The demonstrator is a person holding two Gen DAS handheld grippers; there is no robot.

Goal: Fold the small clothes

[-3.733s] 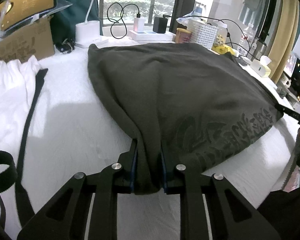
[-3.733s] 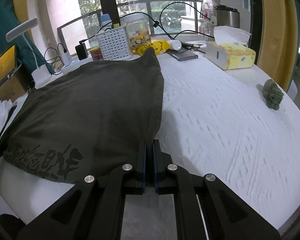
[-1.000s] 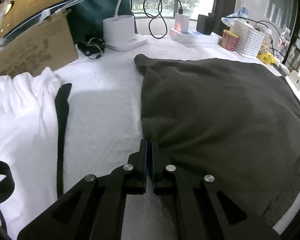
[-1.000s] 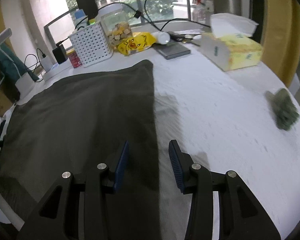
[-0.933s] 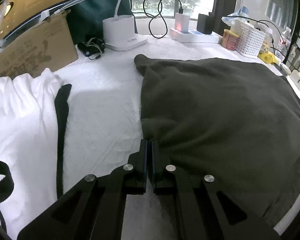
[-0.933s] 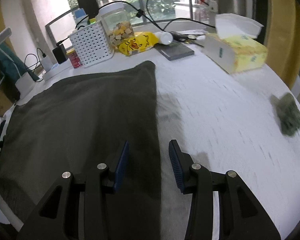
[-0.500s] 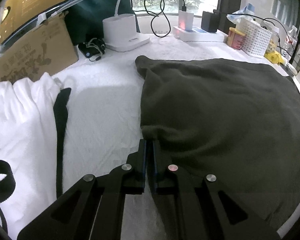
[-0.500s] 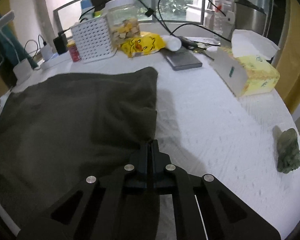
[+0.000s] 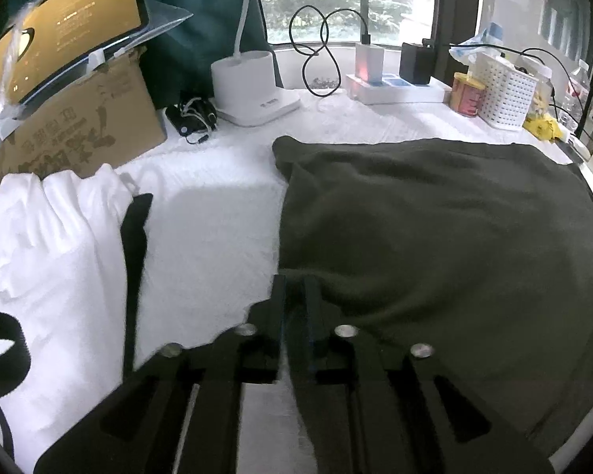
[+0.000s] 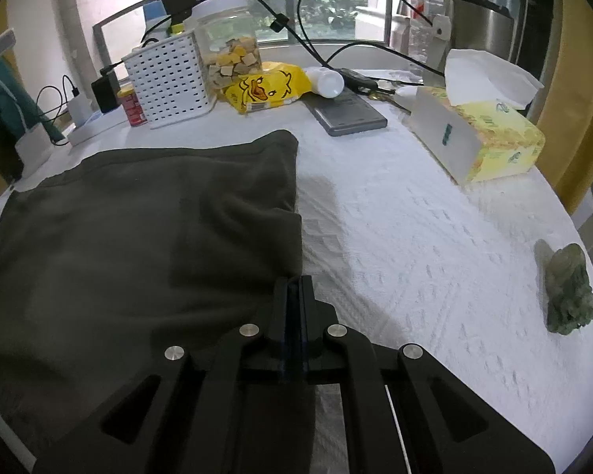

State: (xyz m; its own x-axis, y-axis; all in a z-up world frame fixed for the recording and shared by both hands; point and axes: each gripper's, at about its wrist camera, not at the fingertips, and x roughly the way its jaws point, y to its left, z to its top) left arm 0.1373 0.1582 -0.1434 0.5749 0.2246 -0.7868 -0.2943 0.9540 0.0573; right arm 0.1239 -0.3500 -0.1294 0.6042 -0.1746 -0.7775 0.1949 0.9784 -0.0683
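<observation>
Left wrist view first: your left gripper (image 9: 295, 282) sits at the near left edge of the dark olive-green fleece garment (image 9: 435, 237), and its jaws are opening, with a narrow gap between them. A fold of the fabric lies in that gap, but you cannot tell whether the pads touch it, because the black fingers cover the spot. The garment's near hem runs under the gripper frame and its right side is cut off by the rim of the picture.

In the right wrist view, your right gripper (image 10: 294, 282) has its jaws pressed together on the garment's near right edge (image 10: 138, 245); the pinched cloth itself is hidden between the blue pads. The left part of the garment falls out of frame.

Counted: one dark garment, one crumpled white garment (image 9: 47, 245) with a black strap across it at the left, one white perforated plastic basket (image 10: 168, 79), one yellow tissue box (image 10: 490, 138), one small green stone figurine (image 10: 567, 290) well apart from the garment.

The garment lies flat on the white textured tablecloth (image 10: 415, 245), spread wide between your two grippers. It looks folded double, with an upper layer ending short of the far edge, soft wrinkles near each gripper, and a rounded far corner on either side.
</observation>
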